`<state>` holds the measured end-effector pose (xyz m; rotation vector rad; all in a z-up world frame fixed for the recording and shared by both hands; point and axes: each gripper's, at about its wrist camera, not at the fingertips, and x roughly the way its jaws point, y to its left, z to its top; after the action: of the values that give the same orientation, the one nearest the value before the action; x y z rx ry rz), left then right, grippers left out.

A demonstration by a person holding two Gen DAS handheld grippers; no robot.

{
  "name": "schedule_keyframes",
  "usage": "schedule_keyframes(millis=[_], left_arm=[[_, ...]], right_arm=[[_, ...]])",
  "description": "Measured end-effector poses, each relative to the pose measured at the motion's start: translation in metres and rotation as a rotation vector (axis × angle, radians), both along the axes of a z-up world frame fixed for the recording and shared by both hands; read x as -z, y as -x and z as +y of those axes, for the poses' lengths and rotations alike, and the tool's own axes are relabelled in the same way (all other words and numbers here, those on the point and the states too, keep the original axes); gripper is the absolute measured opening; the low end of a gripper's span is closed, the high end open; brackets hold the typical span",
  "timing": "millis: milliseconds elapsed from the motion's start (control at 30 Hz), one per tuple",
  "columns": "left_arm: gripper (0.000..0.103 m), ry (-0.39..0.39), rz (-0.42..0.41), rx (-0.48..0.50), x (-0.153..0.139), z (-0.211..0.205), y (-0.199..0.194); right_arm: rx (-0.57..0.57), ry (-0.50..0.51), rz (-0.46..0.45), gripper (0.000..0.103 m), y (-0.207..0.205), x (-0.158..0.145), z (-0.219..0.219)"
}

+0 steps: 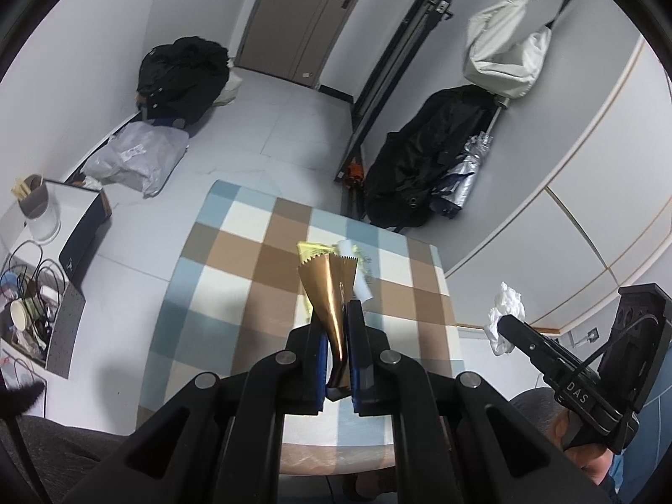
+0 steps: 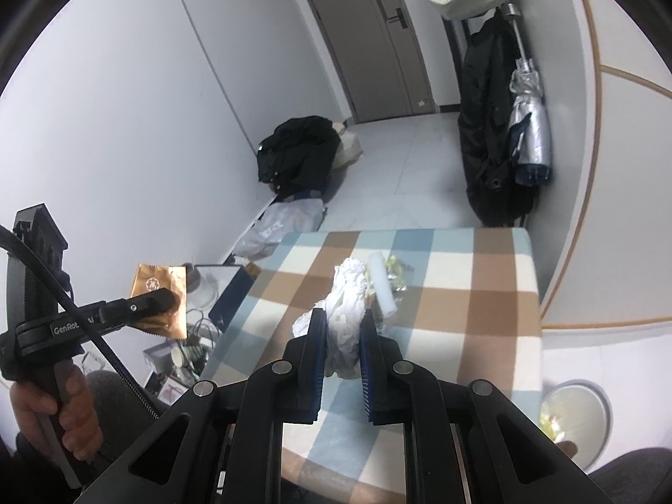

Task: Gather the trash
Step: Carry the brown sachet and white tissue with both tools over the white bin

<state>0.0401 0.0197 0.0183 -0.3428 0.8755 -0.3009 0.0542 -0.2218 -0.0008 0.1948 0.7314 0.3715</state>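
A tiled floor runs to a brown door, dark bags piled along the walls. A bench wears a blue, tan and white checked cloth. The left hand-held gripper pinches a gold, saw-edged wrapper above it; the right hand-held gripper clamps crumpled white tissue. Yellow scraps lie on the cloth.

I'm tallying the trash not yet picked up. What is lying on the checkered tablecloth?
On the checkered tablecloth lie a white paper roll and a yellow wrapper, with something crinkly and silvery beside them. The held crumpled tissue hides part of the pile.
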Motion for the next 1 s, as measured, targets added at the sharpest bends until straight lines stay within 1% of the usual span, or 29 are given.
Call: schedule_keyframes(millis=[233,467,633,833,1000], left_arm=[[0.005,-0.014,-0.016,0.06,-0.015,-0.035,-0.004],[0.005,-0.025,-0.027,0.146,-0.031,-0.085,-0.011],[0.005,-0.027,-0.041,0.228,-0.042,-0.126,-0.016],[0.005,-0.036,-0.043,0.333,-0.046,-0.182,-0.022],[0.005,-0.04,-0.03,0.424,-0.042,-0.228,-0.027]], right_arm=[[0.057,-0.023,-0.035,0.014,-0.001,-0.014,-0.038],[0.139,-0.04,-0.053,0.014,0.003,-0.028,-0.087],[0.209,-0.041,-0.076,0.014,0.011,-0.038,-0.126],[0.312,-0.038,-0.084,0.014,0.025,-0.043,-0.183],[0.402,-0.038,-0.066,0.014,0.037,-0.038,-0.232]])
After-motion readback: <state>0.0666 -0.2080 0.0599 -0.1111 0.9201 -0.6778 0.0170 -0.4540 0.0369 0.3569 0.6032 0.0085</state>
